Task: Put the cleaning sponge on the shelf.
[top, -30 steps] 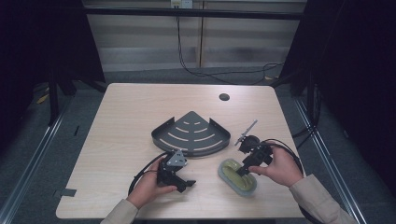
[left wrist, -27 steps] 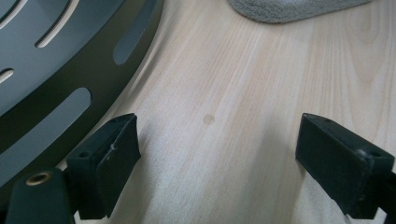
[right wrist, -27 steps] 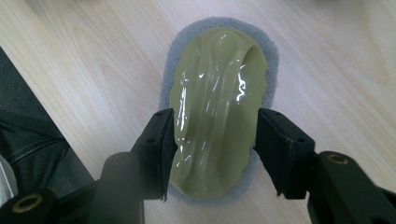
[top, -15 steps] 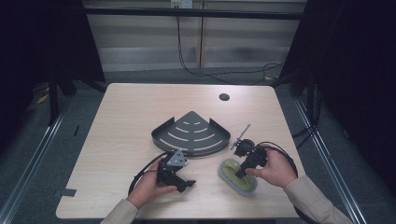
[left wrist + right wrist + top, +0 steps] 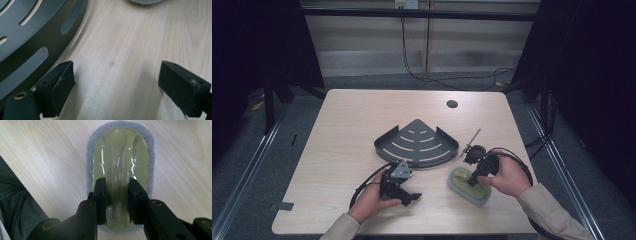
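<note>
At the 5 o'clock area of the wooden table (image 5: 342, 130), the scrubber (image 5: 469, 184), an olive-green glossy plastic grip on a grey foam pad, lies flat on the surface. The right gripper (image 5: 473, 177) points down onto it; in the right gripper view its two black jaws stand narrow, one on each side of the raised central ridge of the scrubber (image 5: 120, 170), touching or nearly touching it. Whether they clamp the ridge cannot be told. The right hand (image 5: 507, 177) holds the tool from the 4 o'clock side, cable looping behind.

At 6 o'clock, the left gripper (image 5: 409, 197) rests low over bare wood in the left hand (image 5: 369, 200). In the left gripper view its jaws stand wide apart with nothing between them, just beside the curved front wall of the shelf (image 5: 30, 32).

At table centre sits the dark grey, slotted, quarter-round corner shelf (image 5: 417, 142). A dark round hole (image 5: 452, 104) lies at 1 o'clock.

No brand, label or writing is legible on any item.
</note>
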Demonstrator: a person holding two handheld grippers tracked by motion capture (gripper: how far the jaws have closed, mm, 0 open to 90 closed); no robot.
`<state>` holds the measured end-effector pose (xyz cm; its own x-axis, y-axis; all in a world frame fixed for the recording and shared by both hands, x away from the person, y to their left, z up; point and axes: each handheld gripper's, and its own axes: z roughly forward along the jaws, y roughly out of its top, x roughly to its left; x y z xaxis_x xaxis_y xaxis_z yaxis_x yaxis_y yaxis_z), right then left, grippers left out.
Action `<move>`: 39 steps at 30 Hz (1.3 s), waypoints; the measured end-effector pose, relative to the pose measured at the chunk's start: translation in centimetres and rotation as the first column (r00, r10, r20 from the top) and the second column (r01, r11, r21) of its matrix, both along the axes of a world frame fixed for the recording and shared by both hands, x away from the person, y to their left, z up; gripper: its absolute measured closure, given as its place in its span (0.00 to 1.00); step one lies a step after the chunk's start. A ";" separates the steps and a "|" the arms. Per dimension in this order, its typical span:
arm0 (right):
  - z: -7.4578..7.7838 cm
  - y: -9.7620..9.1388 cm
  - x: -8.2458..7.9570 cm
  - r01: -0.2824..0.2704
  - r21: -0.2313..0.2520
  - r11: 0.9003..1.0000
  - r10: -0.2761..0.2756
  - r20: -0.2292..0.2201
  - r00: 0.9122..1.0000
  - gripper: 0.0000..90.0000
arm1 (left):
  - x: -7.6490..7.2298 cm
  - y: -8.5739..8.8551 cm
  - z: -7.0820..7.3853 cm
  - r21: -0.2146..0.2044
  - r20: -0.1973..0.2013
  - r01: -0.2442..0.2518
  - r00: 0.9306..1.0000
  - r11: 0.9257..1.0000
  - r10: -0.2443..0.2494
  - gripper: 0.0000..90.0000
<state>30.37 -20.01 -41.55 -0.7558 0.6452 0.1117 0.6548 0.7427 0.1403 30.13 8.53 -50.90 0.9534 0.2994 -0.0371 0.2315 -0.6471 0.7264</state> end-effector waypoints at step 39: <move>4.3 0.6 2.6 0.010 -0.009 1.000 -0.010 0.013 1.000 0.79 | 0.0 0.0 0.0 0.004 0.002 0.003 1.000 1.000 -0.003 0.14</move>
<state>32.92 -19.46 -37.27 -0.7506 0.6537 0.0964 0.6604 0.7373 0.1424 30.16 8.56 -50.87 0.9543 0.2968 -0.0345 0.2285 -0.6506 0.7242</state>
